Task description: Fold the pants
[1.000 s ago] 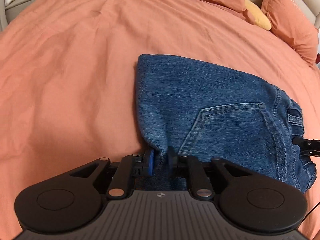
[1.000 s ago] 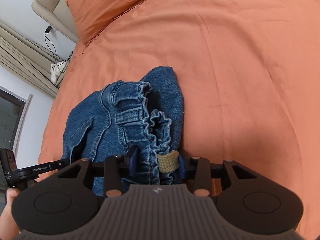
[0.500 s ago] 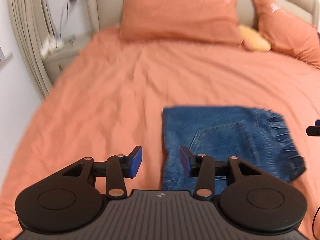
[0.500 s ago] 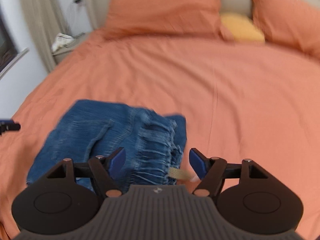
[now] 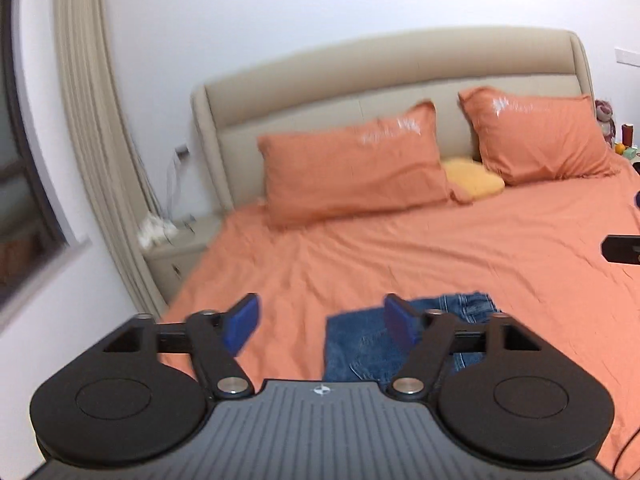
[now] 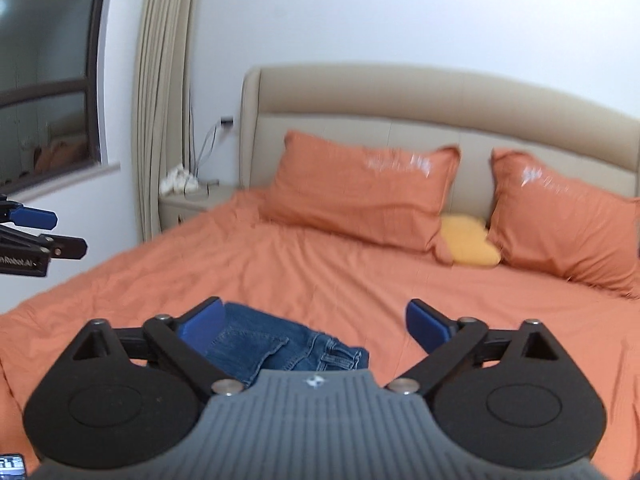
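Observation:
The blue denim pants (image 5: 360,344) lie folded in a compact bundle on the orange bed (image 5: 400,256), back pocket up. My left gripper (image 5: 320,326) is open and empty, raised above the near left part of the pants. In the right wrist view the pants (image 6: 264,344) sit low and left of centre. My right gripper (image 6: 316,322) is open and empty, raised above them. The left gripper also shows in the right wrist view (image 6: 36,236) at the far left edge.
Two orange pillows (image 5: 352,168) and a small yellow cushion (image 5: 474,180) lean on the beige headboard (image 5: 360,80). A bedside table (image 5: 180,248) with cables and a curtain (image 5: 96,140) stand left of the bed. A window (image 6: 44,72) is at the far left.
Both grippers let go of the pants, opened wide and pulled back and up. The views tilted from the denim up to the headboard and wall.

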The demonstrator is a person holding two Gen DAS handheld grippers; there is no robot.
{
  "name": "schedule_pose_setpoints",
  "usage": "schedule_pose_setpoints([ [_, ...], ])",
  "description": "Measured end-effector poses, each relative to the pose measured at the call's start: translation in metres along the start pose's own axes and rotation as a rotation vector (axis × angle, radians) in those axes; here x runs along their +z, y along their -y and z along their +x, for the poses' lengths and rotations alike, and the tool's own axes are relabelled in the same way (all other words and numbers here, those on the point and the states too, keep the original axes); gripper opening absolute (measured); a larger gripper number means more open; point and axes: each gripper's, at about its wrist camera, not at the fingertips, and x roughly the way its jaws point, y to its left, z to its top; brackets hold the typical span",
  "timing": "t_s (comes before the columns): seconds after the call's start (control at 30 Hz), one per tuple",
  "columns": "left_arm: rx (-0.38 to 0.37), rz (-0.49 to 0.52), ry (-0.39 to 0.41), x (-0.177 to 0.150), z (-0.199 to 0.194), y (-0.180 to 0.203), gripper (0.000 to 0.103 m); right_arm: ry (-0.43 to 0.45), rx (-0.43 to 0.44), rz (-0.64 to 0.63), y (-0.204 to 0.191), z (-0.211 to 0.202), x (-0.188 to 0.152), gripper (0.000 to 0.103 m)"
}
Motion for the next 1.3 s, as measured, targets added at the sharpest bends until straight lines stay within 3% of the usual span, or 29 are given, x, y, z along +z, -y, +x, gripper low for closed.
schedule_pose_setpoints([
  [0.1,0.033,-0.004,0.045,-0.007,-0.027,0.014,0.092,0.051,-0.026,-0.012,-0.007,-0.043,-0.008,0.097],
  [0.2,0.019,-0.024,0.054,-0.018,-0.043,0.026,0.092,0.075,-0.068,-0.016,-0.014,-0.075,-0.021,0.098],
  [0.33,0.055,-0.021,0.03,-0.037,-0.054,0.044,0.093,0.062,-0.109,0.02,-0.022,-0.103,-0.045,0.098],
  [0.43,0.032,-0.021,-0.018,-0.055,-0.057,0.055,0.093,0.041,-0.14,0.047,-0.029,-0.113,-0.067,0.098],
  [0.6,-0.019,-0.074,-0.119,-0.083,-0.05,0.058,0.093,0.002,-0.163,0.071,-0.04,-0.115,-0.101,0.098],
  [0.8,0.005,-0.128,-0.225,-0.107,-0.035,0.055,0.093,-0.078,-0.156,0.102,-0.048,-0.094,-0.126,0.098],
  [1.3,0.008,-0.167,-0.28,-0.118,-0.025,0.052,0.093,-0.137,-0.151,0.125,-0.044,-0.064,-0.13,0.098],
])
